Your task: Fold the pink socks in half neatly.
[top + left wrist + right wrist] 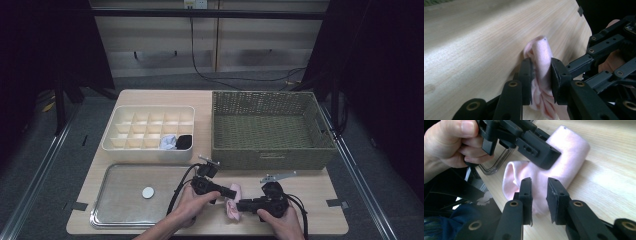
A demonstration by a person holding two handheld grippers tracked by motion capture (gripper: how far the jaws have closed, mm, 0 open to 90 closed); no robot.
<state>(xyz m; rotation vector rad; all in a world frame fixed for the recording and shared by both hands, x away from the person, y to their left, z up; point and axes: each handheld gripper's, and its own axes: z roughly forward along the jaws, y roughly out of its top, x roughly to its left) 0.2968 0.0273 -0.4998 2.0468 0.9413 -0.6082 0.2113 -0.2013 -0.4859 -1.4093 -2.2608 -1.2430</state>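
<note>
Both my grippers on the pink sock [232, 201] at the table's front edge
Left gripper [541, 75] pinches it; right gripper [539, 195] jaws slightly parted around it, grip unclear. Divided tray [116, 131] holds two rolled socks [176, 142]; wicker basket [270, 155] alongside

Sock [232, 199] btwn both tongs at table [320, 185] front; tray [102, 200] left, basket [270, 157] behind.

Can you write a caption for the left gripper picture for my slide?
Left gripper with its black fingers squeezing a rolled pink sock above the wooden table.
</note>
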